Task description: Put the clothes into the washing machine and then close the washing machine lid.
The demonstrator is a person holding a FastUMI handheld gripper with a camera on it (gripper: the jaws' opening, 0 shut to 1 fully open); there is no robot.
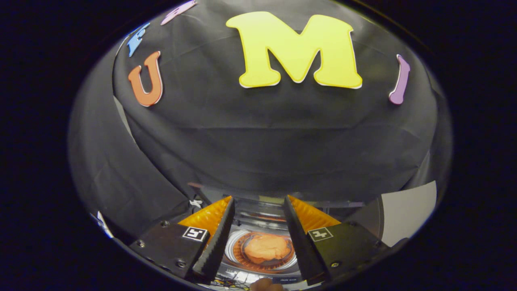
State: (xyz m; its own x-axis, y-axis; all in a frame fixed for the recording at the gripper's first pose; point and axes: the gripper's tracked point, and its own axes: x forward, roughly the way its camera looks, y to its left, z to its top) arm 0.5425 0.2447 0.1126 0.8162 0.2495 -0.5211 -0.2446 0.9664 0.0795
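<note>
Tongs (258,210) up front and spread wide, nothing gripped between the two fingers (214,226), plenty of daylight in the gap. Down through that gap sits the washing machine (242,252), seen from above, its round drum opening ringed by a pale rim. And there are the clothes (266,248), an orange bundle lying inside the drum, low between the fingers and apart from both of them. Just beyond the drum, a raised lid (258,212) seems to stand open at the back of the machine, glossy and catching orange reflections, though it is partly hidden by the fingers. At the nearest edge, below the drum, a fingertip of a person's hand (266,285) peeks in. Off beyond the right finger, a pale flat panel (408,212) leans against the dark cloth wall (258,137) behind everything.
</note>
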